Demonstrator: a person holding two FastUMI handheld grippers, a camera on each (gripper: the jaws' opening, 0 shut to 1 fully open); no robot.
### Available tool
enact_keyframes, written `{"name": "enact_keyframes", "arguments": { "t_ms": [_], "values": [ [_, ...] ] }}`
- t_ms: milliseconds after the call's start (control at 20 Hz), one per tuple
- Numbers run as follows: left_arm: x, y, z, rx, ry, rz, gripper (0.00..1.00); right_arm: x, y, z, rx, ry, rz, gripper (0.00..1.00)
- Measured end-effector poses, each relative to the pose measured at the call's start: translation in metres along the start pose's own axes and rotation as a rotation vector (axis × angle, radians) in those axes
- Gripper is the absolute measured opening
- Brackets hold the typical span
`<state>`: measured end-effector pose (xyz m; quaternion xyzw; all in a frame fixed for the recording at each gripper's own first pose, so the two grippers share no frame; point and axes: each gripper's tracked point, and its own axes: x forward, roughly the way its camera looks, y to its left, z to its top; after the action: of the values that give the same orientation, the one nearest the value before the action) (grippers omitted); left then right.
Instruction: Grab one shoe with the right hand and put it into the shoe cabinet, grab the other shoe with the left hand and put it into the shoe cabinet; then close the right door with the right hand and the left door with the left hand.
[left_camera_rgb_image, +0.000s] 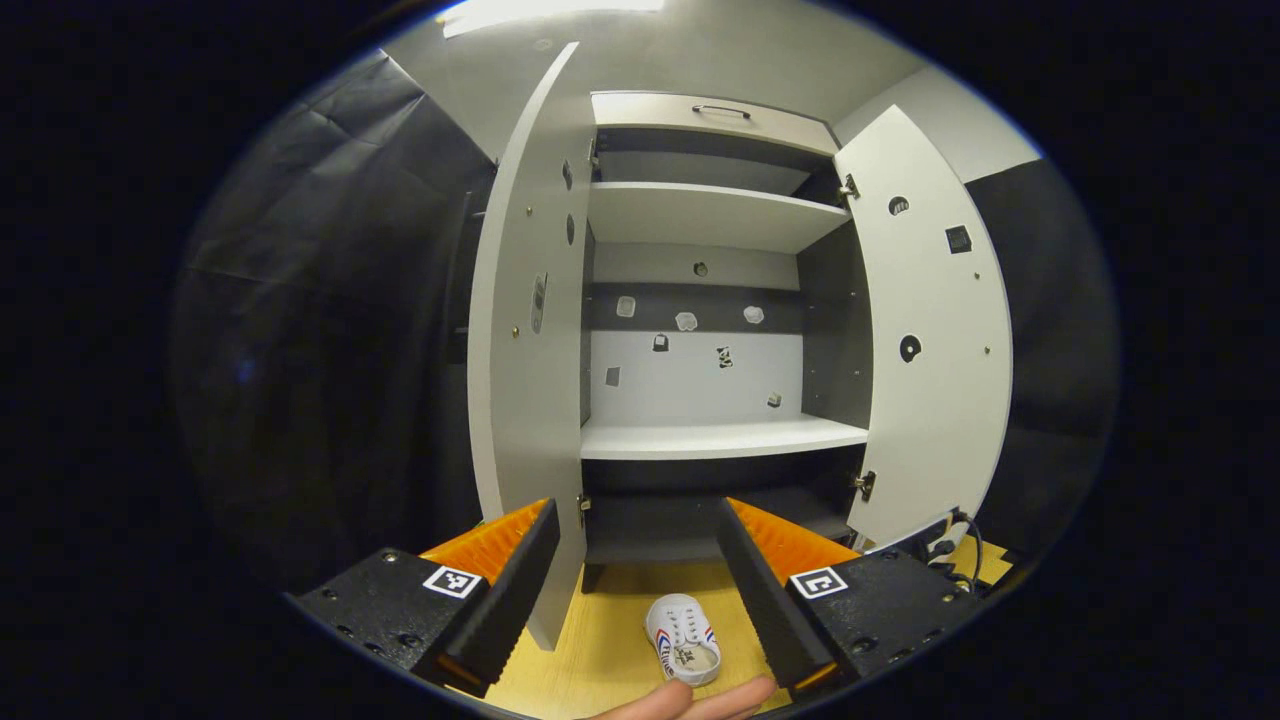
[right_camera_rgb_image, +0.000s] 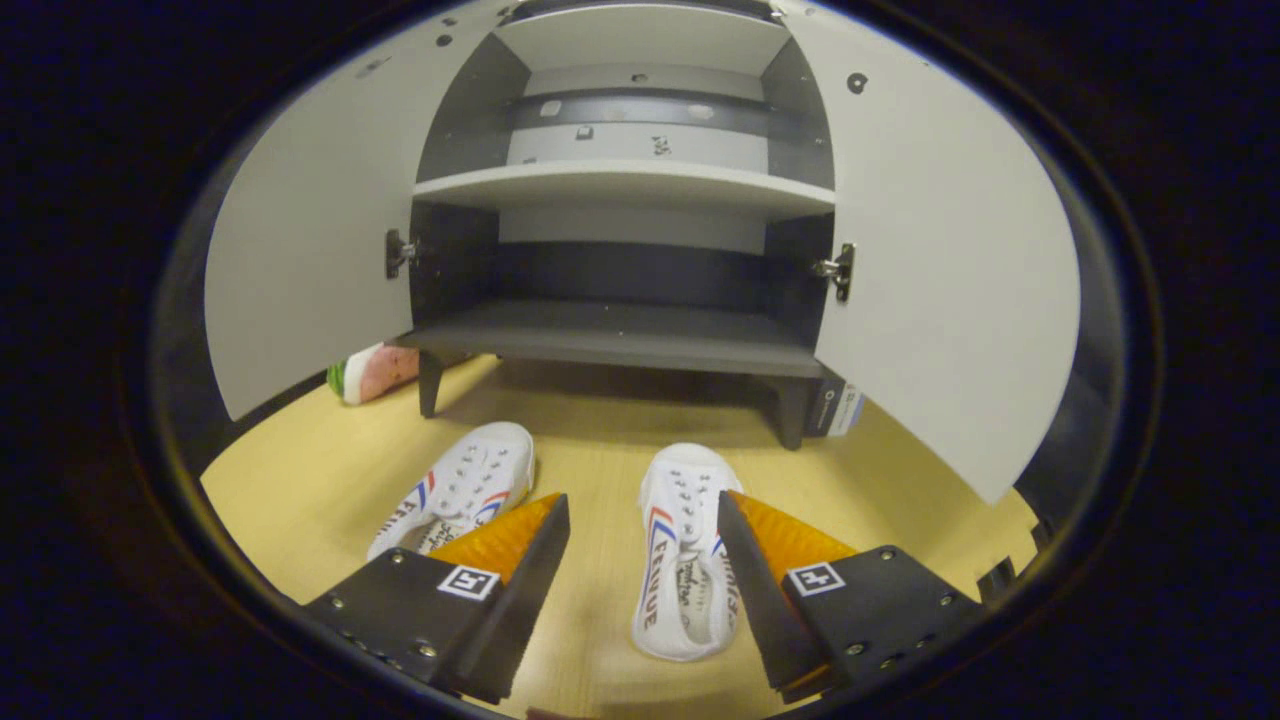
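The shoe cabinet (left_camera_rgb_image: 700, 440) stands with its left door (left_camera_rgb_image: 525, 330) and right door (left_camera_rgb_image: 935, 350) swung wide, its shelves bare. My left gripper (left_camera_rgb_image: 637, 510) is open and held high before the cabinet, above one white shoe (left_camera_rgb_image: 683, 640) on the floor. In the right gripper view two white shoes with red and blue stripes lie on the wooden floor before the cabinet (right_camera_rgb_image: 620, 335). The right shoe (right_camera_rgb_image: 685, 550) lies between the fingers of my open right gripper (right_camera_rgb_image: 640, 520), close to the right finger. The left shoe (right_camera_rgb_image: 460, 485) sits beyond the left finger.
A watermelon-patterned object (right_camera_rgb_image: 372, 372) lies under the left door (right_camera_rgb_image: 310, 250) by the cabinet leg. A small box (right_camera_rgb_image: 835, 405) stands behind the right door (right_camera_rgb_image: 950, 260). Cables (left_camera_rgb_image: 950, 545) lie at the cabinet's right. A person's fingers (left_camera_rgb_image: 690, 703) show at the bottom edge.
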<state>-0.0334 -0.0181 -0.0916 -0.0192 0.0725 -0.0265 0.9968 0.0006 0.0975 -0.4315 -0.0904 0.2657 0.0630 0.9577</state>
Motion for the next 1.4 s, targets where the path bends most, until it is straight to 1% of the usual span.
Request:
{"name": "enact_keyframes", "arguments": {
  "t_ms": [50, 200, 300, 400, 450, 500, 550, 600, 650, 700, 750, 800, 850, 900, 950, 1100, 1150, 1200, 1300, 1350, 1400],
  "values": [
    [0.0, 0.0, -0.002, 0.001, -0.002, -0.002, 0.96, 0.003, 0.003, -0.008, 0.015, 0.022, -0.001, 0.89],
    [0.002, 0.003, -0.009, -0.014, 0.019, -0.001, 0.96, 0.011, 0.002, -0.038, 0.064, 0.127, -0.024, 0.89],
    [0.004, 0.006, -0.014, -0.022, 0.029, 0.005, 0.96, 0.014, -0.013, -0.036, 0.078, 0.124, -0.087, 0.87],
    [0.004, 0.011, -0.019, -0.028, 0.04, 0.013, 0.96, 0.014, -0.006, -0.038, 0.135, 0.14, -0.061, 0.58],
    [0.004, 0.013, -0.02, -0.035, 0.039, 0.017, 0.93, 0.019, -0.004, -0.038, 0.169, 0.15, -0.053, 0.48],
    [0.005, 0.014, -0.021, -0.043, 0.04, 0.019, 0.96, 0.025, -0.005, -0.041, 0.192, 0.172, -0.047, 0.56],
    [0.005, 0.014, -0.023, -0.05, 0.045, 0.02, 0.93, 0.033, -0.002, -0.045, 0.219, 0.198, -0.028, 0.47],
    [0.005, 0.015, -0.024, -0.054, 0.045, 0.019, 0.96, 0.044, -0.001, -0.05, 0.223, 0.225, -0.018, 0.56],
    [0.005, 0.014, -0.023, -0.056, 0.043, 0.016, 0.96, 0.05, -0.008, -0.046, 0.22, 0.211, -0.034, 0.55],
    [0.004, 0.014, -0.024, -0.056, 0.043, 0.016, 0.96, 0.067, -0.018, -0.048, 0.209, 0.197, -0.084, 0.55],
    [0.003, 0.014, -0.025, -0.051, 0.041, 0.014, 0.96, 0.061, -0.019, -0.036, 0.291, 0.159, -0.085, 0.31],
    [0.003, 0.013, -0.024, -0.041, 0.035, 0.012, 0.96, 0.069, -0.019, -0.036, 0.345, 0.129, -0.075, 0.08],
    [0.002, 0.013, -0.023, -0.025, 0.028, 0.014, 0.96, 0.066, -0.017, -0.033, 0.36, 0.097, -0.055, 0.08],
    [0.001, 0.013, -0.023, -0.01, 0.025, 0.014, 0.96, 0.06, -0.021, -0.027, 0.364, 0.064, -0.051, 0.08],
    [-0.001, 0.011, -0.023, 0.002, 0.022, 0.01, 0.96, 0.066, -0.021, -0.029, 0.34, 0.051, -0.054, 0.01],
    [-0.004, 0.005, -0.02, 0.005, 0.006, -0.014, 0.96, 0.055, -0.019, -0.022, 0.278, 0.004, -0.044, 0.01],
    [-0.005, 0.004, -0.019, 0.005, 0.001, -0.021, 0.93, 0.052, -0.018, -0.016, 0.248, -0.026, -0.041, 0.01],
    [-0.006, 0.003, -0.019, 0.007, -0.001, -0.022, 0.96, 0.045, -0.017, -0.013, 0.221, -0.056, -0.042, 0.01],
    [-0.008, 0.005, -0.019, 0.01, -0.003, -0.022, 0.96, 0.032, -0.013, -0.001, 0.2, -0.099, -0.027, 0.01],
    [-0.009, 0.004, -0.019, 0.005, -0.002, -0.027, 0.96, 0.025, -0.007, 0.005, 0.203, -0.109, -0.003, 0.01],
    [-0.009, 0.005, -0.019, -0.001, -0.001, -0.03, 0.99, 0.019, -0.004, 0.012, 0.191, -0.123, 0.003, 0.01]
  ]
}}
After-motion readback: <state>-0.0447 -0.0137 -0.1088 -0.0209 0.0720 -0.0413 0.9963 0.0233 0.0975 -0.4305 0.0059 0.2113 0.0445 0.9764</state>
